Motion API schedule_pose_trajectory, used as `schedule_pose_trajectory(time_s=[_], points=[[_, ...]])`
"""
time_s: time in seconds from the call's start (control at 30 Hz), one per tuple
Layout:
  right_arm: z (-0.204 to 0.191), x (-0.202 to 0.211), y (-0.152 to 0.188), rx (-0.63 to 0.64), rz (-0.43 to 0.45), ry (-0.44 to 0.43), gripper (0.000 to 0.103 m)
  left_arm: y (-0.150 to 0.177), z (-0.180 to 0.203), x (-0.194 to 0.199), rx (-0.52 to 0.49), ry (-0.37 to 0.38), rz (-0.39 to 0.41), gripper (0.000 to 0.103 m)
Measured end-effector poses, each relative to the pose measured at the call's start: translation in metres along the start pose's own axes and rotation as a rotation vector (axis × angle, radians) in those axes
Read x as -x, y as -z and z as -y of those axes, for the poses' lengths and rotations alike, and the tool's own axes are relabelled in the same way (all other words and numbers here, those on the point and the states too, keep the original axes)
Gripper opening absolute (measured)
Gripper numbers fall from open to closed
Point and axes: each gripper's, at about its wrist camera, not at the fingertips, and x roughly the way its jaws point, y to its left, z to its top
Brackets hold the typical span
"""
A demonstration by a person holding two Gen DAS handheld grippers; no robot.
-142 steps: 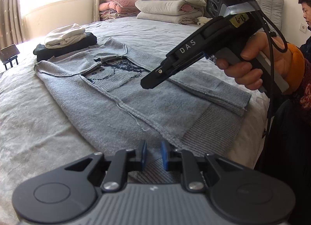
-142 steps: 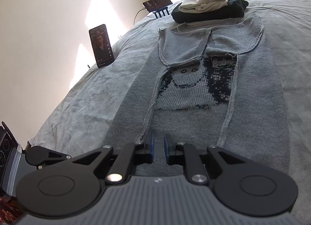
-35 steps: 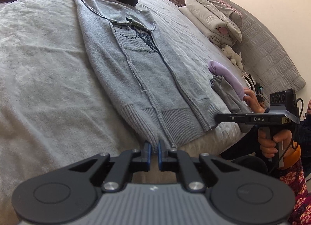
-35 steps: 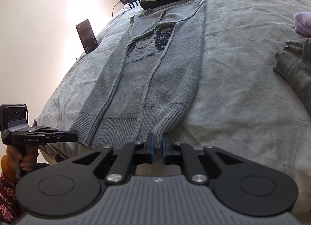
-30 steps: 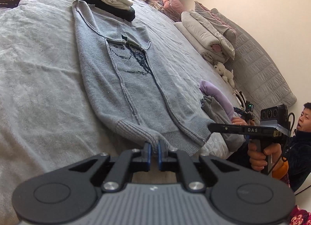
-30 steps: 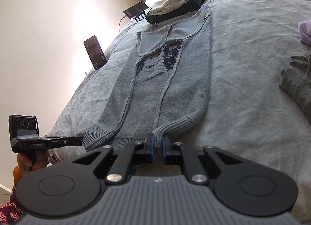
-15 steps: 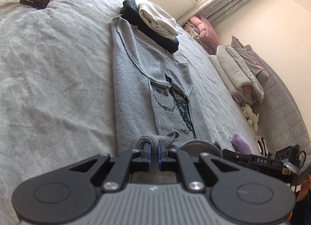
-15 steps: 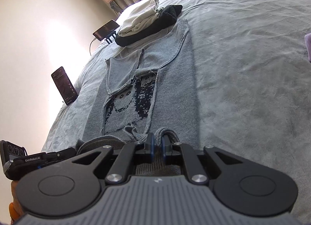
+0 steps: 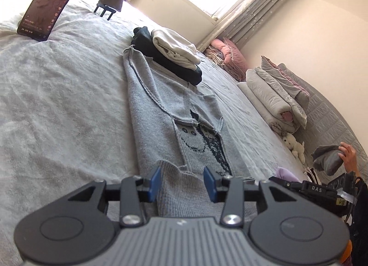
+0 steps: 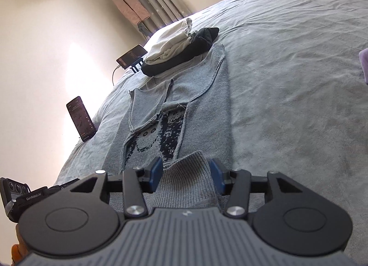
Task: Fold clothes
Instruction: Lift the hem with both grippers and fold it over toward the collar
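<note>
Sweater [image 9: 158, 114], grey knit w/ a face pattern, lies lengthwise on the bed [image 9: 57, 109], sleeves laid in over the chest, ribbed hem [image 9: 184, 192] doubled up over the lower body, just short of the pattern. Collar end sits right by the stack of folded clothes [image 9: 174, 59].

I've got both tools low over that hem. Left gripper [image 9: 182, 184]: jaws spread wide, blue pads either side of the ribbing, nothing pinched. Right gripper [image 10: 187, 175]: same, jaws apart, hem cloth [image 10: 186, 178] lying loose btwn them.

Handling, my read: soft, floppy, fairly thick knit. Light enough, but no stiffness, so it'll sag and drag if lifted from one pt. Not slippery, the bedcover prob grips it a bit. Nothing fragile, tho loose loops could snag on a pad edge.

Where I'd take hold: the ribbed band, thickest and firmest bit, one tool near each corner, biting all layers together so the fold doesn't peel apart. Avoid single-layer sleeve edges [image 10: 174, 109], they'd stretch.
</note>
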Motion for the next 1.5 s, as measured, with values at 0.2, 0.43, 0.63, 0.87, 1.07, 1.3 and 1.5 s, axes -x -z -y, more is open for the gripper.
schedule_pose_trajectory(time_s=[0.2,0.43,0.63,0.87,1.07,1.3,1.5], points=[[-0.005,-0.011,0.007,0.146,0.006,0.044,0.050,0.004,0.007,-0.005,-0.121,-0.066,-0.003,0.039],[-0.020,-0.033,0.023,0.339,-0.049,0.118,0.037,0.011,0.016,-0.017,-0.217,-0.096,-0.038,0.028],[-0.029,-0.029,0.025,0.391,-0.011,0.161,0.010,0.008,0.015,-0.015,-0.167,-0.085,-0.022,0.008],[-0.027,-0.020,0.015,0.341,0.081,0.146,0.009,-0.001,0.009,-0.014,-0.047,-0.002,0.035,0.007],[-0.022,-0.029,-0.002,0.296,0.147,0.119,0.009,-0.019,-0.017,-0.032,0.164,0.090,0.068,0.007],[-0.010,-0.051,-0.023,0.229,0.200,0.096,0.009,-0.033,-0.037,-0.056,0.301,0.112,0.115,0.006],[-0.003,-0.067,-0.035,0.173,0.211,0.100,0.009,-0.043,-0.046,-0.069,0.302,0.063,0.156,0.006]])
